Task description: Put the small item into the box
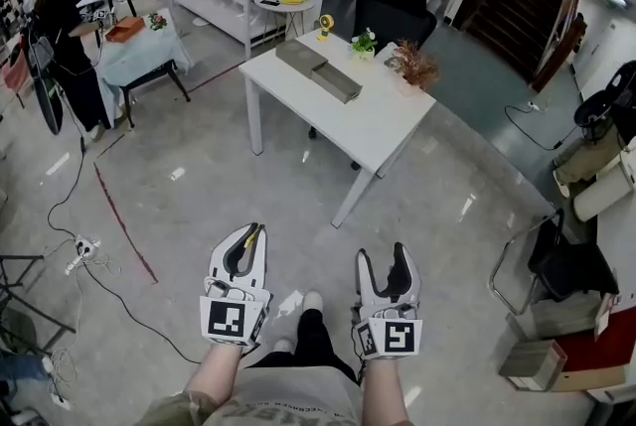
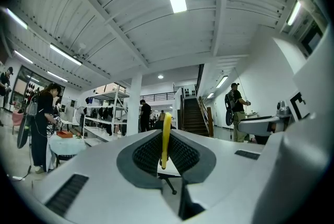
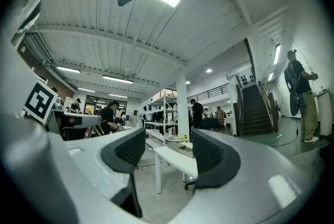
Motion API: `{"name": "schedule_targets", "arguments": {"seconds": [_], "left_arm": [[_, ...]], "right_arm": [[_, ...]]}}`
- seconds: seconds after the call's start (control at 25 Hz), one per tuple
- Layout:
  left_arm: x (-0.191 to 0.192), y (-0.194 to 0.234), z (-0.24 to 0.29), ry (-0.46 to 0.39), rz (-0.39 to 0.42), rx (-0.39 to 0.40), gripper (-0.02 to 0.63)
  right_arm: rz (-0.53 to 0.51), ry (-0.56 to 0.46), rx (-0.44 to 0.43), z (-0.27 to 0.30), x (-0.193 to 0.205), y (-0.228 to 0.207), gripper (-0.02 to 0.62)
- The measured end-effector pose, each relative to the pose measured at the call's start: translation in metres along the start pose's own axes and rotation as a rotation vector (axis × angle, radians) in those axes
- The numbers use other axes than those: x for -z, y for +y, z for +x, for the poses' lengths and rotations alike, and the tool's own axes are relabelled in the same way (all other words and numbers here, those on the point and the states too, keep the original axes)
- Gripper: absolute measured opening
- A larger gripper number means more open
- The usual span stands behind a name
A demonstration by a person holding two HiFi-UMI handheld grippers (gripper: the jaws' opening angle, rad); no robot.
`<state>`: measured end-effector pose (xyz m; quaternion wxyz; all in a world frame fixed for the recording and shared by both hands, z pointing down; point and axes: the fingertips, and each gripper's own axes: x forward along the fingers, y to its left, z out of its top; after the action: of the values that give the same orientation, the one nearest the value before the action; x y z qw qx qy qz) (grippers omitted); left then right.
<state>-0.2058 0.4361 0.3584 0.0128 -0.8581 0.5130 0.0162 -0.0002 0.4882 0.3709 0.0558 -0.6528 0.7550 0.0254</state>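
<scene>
One thin yellow item (image 2: pixel 166 139) is pinched in the left gripper (image 1: pixel 249 235); the right gripper (image 1: pixel 383 260) gapes empty. One box (image 1: pixel 318 69) lies at one o'clock, well apart, on the table (image 1: pixel 388 131).

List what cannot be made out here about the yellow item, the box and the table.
- Yellow item: left gripper view shows it edge-on, pinched in the left gripper; the head view shows it too small to identify.
- Box: head view, too distant to see its inside.
- Table: left gripper view, almost wholly hidden by that gripper's body.
</scene>
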Motion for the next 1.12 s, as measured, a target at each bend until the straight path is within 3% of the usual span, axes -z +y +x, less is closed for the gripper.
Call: {"name": "schedule_targets", "arguments": {"seconds": [0.24, 0.72, 1.12], "left_arm": [[0.005, 0.009, 0.033, -0.030, -0.045, -0.030, 0.032], [-0.007, 0.020, 0.152, -0.039, 0.040, -0.067, 0.032], [0.012, 0.015, 0.233, -0.035, -0.016, -0.108, 0.032]], "right_arm": [[0.017, 0.003, -0.011, 0.033, 0.011, -0.019, 0.272], [0.052, -0.024, -0.054, 0.142, 0.008, -0.092, 0.272], [0.072, 0.008, -0.097, 0.209, 0.034, -0.142, 0.272]]}}
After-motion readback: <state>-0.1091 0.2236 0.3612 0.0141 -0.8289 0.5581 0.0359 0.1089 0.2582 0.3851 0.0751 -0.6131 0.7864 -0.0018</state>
